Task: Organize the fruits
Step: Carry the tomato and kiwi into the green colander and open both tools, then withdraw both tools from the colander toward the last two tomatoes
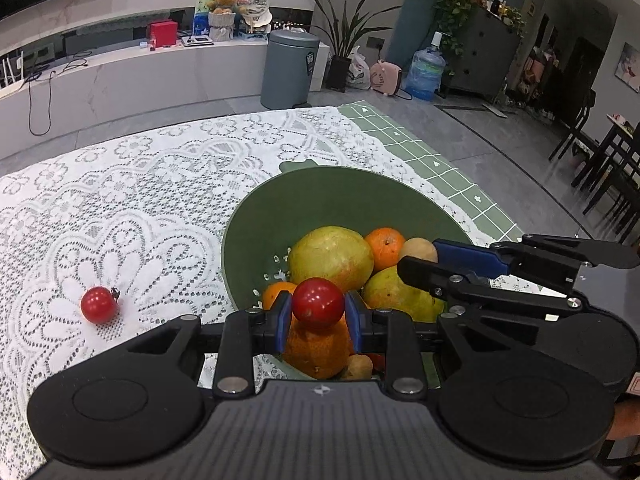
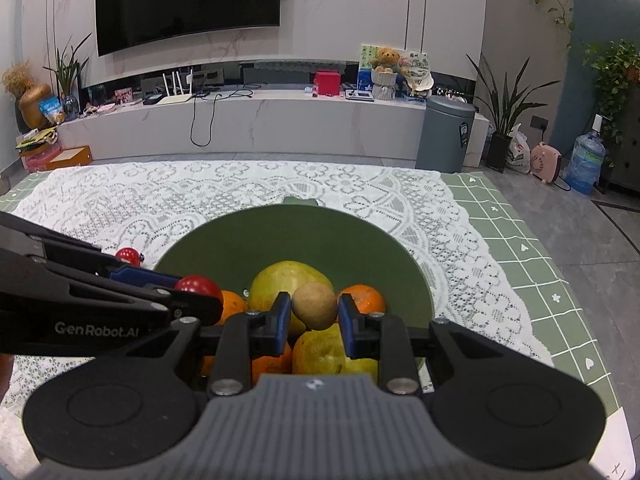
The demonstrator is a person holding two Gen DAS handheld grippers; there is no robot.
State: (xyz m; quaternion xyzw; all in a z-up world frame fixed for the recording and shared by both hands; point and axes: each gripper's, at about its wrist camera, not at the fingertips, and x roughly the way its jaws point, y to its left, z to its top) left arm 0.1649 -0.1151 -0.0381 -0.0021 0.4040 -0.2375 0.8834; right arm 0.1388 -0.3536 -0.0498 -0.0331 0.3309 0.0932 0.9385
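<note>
As both carry fruit over the deep green bowl (image 2: 384,248), the left gripper (image 1: 318,314) clamps a glossy red cherry tomato (image 1: 318,302) and the right gripper (image 2: 314,316) a small tan round fruit (image 2: 314,306); releasing comes next, another tomato (image 1: 98,304) waiting on the lace-covered worktop (image 1: 140,200) at nine o'clock.

L claw (image 1: 318,316) gripped a red tomato (image 1: 318,303) over the green bowl (image 1: 336,200) w/ mangoes and oranges. R claw (image 1: 416,258) pinched a small brown fruit (image 1: 419,250) there. 2nd tomato (image 1: 99,304) sat on the lace-covered bench (image 1: 140,184).

A home living room: wall-mounted television (image 2: 188,0), marble media console (image 2: 256,120), houseplants (image 1: 348,36).
</note>
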